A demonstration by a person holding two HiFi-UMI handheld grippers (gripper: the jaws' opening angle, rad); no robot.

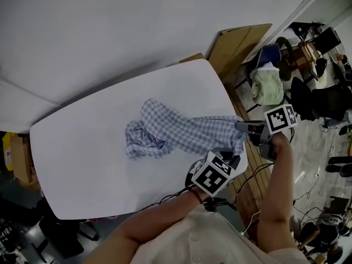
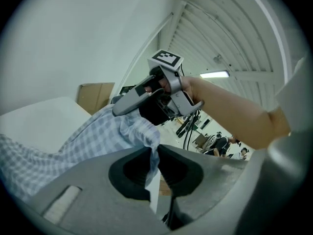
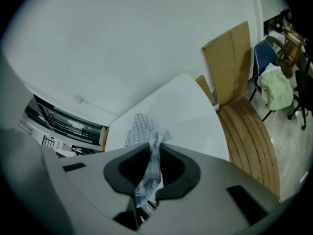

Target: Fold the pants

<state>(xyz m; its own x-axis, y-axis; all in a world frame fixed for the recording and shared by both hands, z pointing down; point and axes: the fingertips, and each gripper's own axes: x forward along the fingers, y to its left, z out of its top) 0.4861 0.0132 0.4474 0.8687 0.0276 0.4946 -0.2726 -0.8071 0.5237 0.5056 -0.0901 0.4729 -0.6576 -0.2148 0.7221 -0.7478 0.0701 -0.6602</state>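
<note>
Blue-and-white checked pants [image 1: 170, 132] lie bunched on the white table [image 1: 82, 158], one end stretched toward the table's right edge. My left gripper [image 1: 234, 157] is shut on a fold of that end; the fabric [image 2: 146, 131] runs up between its jaws. My right gripper [image 1: 242, 126] is shut on the same end, a little farther back, with a strip of cloth [image 3: 150, 165] pinched between its jaws. In the left gripper view, the right gripper [image 2: 117, 109] shows just above the raised cloth. The far part of the pants [image 3: 142, 126] rests crumpled on the table.
A wooden slatted bench [image 1: 242, 109] runs along the table's right side. Cardboard sheets [image 1: 236, 45] lean against the wall behind it. A chair with a pale green cloth [image 1: 268, 86] stands further right, with cables [image 1: 308, 186] on the floor.
</note>
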